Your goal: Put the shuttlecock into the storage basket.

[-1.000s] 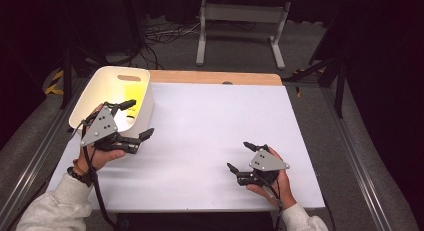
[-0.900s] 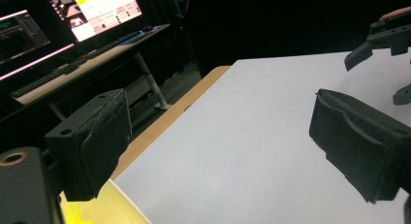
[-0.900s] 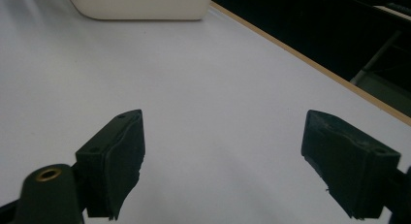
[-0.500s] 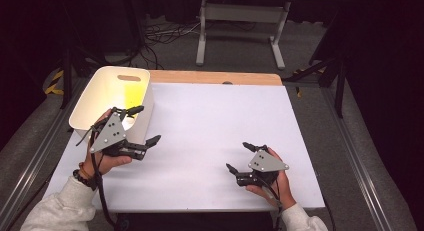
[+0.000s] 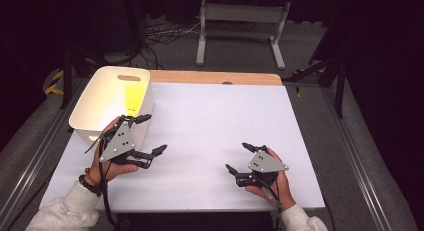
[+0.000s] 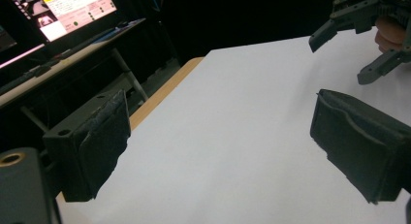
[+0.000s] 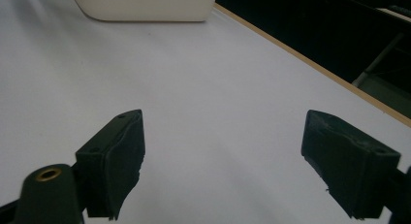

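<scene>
A white bin [image 5: 95,108] stands at the table's left back corner, with a yellow patch [image 5: 134,95] inside that I cannot identify. My left gripper [image 5: 155,133] hovers just in front of the bin's near right corner, jaws wide open and empty. In the left gripper view its black pads [image 6: 97,141] stand far apart over bare white table. My right gripper [image 5: 236,157] rests low near the front right, open with nothing between its pads [image 7: 116,156]. It also appears far off as the right gripper [image 6: 339,60]. The bin [image 7: 145,6] lies ahead of the right gripper.
The table top is a white sheet [image 5: 215,116] with a wooden strip [image 5: 215,77] along its far edge. A lit monitor [image 6: 68,8] and a metal stand [image 5: 240,21] sit beyond the table in the dark.
My left gripper has drawn back from over the bin's rim toward the near edge, slightly right and lower, still open. The right gripper has stayed put.
</scene>
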The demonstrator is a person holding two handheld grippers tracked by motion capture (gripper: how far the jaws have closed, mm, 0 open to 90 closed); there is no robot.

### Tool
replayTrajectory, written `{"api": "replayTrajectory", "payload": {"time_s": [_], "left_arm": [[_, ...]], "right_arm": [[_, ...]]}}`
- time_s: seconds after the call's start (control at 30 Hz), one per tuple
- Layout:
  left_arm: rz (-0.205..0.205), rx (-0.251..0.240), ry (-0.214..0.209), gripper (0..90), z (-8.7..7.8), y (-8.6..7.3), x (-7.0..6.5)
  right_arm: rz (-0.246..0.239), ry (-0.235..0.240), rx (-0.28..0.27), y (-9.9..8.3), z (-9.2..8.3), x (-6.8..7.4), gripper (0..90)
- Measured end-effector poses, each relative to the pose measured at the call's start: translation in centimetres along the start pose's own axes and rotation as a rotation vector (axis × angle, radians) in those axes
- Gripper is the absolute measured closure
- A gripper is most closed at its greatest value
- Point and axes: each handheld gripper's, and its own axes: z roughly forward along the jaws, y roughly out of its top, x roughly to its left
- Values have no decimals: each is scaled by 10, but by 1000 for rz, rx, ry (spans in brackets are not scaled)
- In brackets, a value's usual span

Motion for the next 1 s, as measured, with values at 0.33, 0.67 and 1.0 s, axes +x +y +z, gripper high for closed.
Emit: {"api": "replayTrajectory", "payload": {"time_s": [0.33,0.67,1.0], "left_arm": [[18,30,-18,80,4,-10,-9],[12,61,-25,80,6,-27,-16],[26,104,-25,80,8,-44,-24]], "right_arm": [[-3,2,2,0,0,1,164],[-5,4,5,0,1,3,164],[-6,7,6,1,1,4,163]]}}
